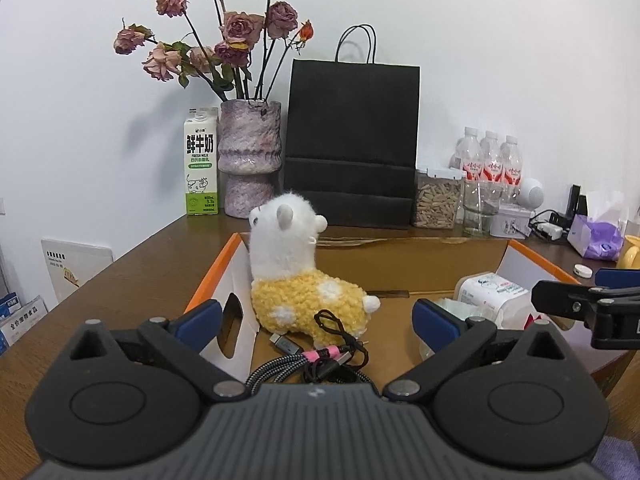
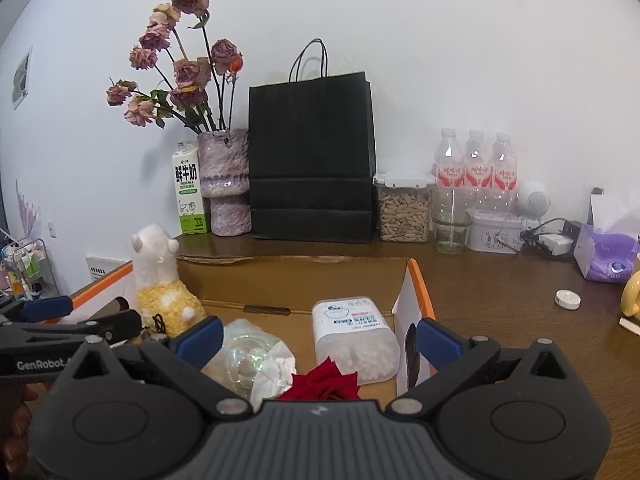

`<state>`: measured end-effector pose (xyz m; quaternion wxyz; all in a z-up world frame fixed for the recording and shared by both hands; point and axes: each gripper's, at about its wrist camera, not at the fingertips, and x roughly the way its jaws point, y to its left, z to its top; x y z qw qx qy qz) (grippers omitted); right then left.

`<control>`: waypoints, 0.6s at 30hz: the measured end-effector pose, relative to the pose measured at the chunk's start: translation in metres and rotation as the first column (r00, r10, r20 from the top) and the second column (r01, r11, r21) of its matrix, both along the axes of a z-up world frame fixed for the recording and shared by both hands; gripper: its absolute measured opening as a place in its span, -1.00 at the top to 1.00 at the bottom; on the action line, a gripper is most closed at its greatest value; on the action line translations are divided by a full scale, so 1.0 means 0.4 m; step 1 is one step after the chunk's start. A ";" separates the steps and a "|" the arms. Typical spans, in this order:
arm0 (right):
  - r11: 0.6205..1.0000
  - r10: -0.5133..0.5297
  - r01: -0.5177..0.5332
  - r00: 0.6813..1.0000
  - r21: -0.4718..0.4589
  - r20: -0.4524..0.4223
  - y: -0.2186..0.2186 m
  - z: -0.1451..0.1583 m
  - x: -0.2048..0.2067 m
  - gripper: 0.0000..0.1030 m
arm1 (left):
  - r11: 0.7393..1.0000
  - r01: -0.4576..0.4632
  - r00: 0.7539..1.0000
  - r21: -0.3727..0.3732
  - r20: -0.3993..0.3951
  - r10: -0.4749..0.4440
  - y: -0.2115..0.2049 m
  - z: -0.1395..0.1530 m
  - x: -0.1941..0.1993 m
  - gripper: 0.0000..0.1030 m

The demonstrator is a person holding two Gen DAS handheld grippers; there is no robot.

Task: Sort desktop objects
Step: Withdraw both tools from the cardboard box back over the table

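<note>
An open cardboard box with orange-edged flaps stands on the brown desk in front of both grippers. Inside it, a white and yellow alpaca plush stands at the left, with a bundle of cables lying before it. A clear tub of cotton swabs, a red fabric rose and a crumpled clear wrapper lie at the right. My left gripper is open over the cables, holding nothing. My right gripper is open above the rose and tub, also holding nothing.
Along the wall stand a milk carton, a vase of dried roses, a black paper bag, a jar of pellets, a glass and three bottles. A purple tissue pack, white lid and yellow mug lie right.
</note>
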<state>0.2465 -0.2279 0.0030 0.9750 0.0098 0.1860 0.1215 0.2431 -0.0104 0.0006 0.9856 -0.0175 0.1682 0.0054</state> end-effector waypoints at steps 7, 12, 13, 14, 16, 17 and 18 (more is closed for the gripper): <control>0.999 0.011 -0.010 1.000 -0.037 0.028 0.016 0.050 -0.032 -1.00 | 1.000 0.001 0.999 0.008 0.053 -0.002 0.006 0.058 -0.036 -1.00; 0.998 0.016 -0.012 0.998 -0.060 0.061 0.026 0.099 -0.079 -1.00 | 1.000 0.006 0.996 0.016 0.090 -0.008 0.016 0.102 -0.081 -1.00; 0.998 0.016 -0.012 0.998 -0.062 0.067 0.027 0.109 -0.090 -1.00 | 1.000 0.005 0.995 0.017 0.099 -0.006 0.018 0.111 -0.095 -1.00; 0.998 0.015 -0.011 0.997 -0.066 0.073 0.028 0.118 -0.102 -1.00 | 1.000 0.006 0.994 0.017 0.105 -0.007 0.021 0.120 -0.106 -1.00; 0.997 0.015 -0.009 0.996 -0.072 0.084 0.030 0.135 -0.125 -1.00 | 1.000 0.010 0.994 0.016 0.112 -0.012 0.027 0.133 -0.129 -1.00; 0.997 0.016 -0.010 0.996 -0.074 0.088 0.030 0.143 -0.138 -1.00 | 1.000 0.011 0.994 0.015 0.113 -0.012 0.031 0.140 -0.142 -1.00; 0.997 0.017 -0.011 0.996 -0.075 0.089 0.029 0.149 -0.151 -1.00 | 1.000 0.010 0.993 0.017 0.115 -0.012 0.034 0.145 -0.155 -1.00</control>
